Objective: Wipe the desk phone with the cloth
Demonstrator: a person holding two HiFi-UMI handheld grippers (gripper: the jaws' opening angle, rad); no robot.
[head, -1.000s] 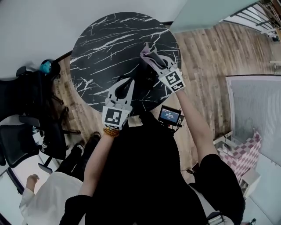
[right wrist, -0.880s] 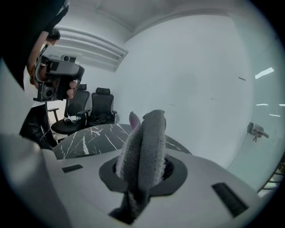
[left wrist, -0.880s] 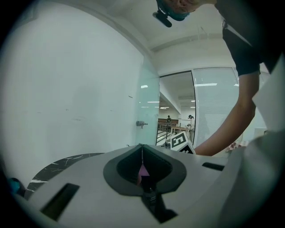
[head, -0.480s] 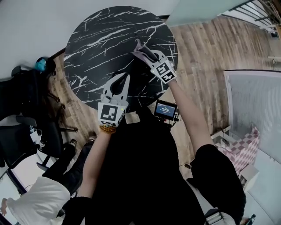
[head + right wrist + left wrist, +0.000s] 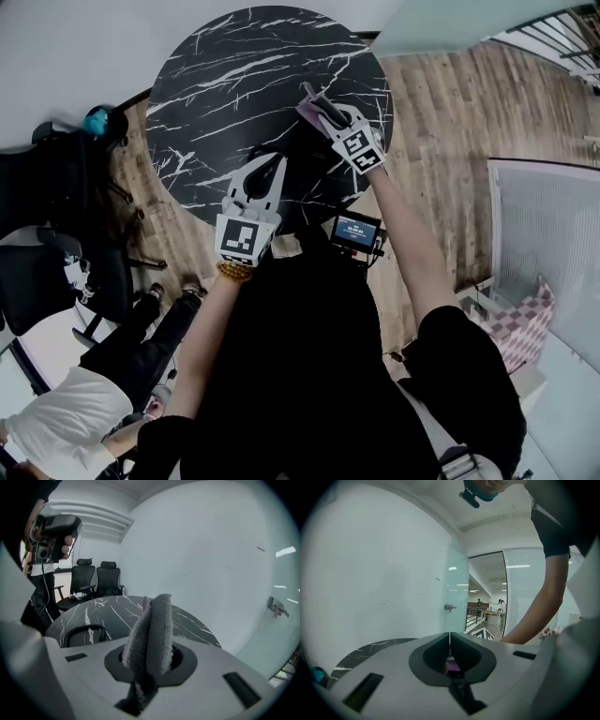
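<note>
Clamping the soft, limp cloth [image 5: 152, 620] by a bunched fold, right gripper [image 5: 326, 111] hovers over table [image 5: 234, 66]; left gripper [image 5: 450, 635] closed, empty.

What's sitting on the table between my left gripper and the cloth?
In the head view, a dark shape, apparently the desk phone, sits between the left gripper and the cloth.
</note>
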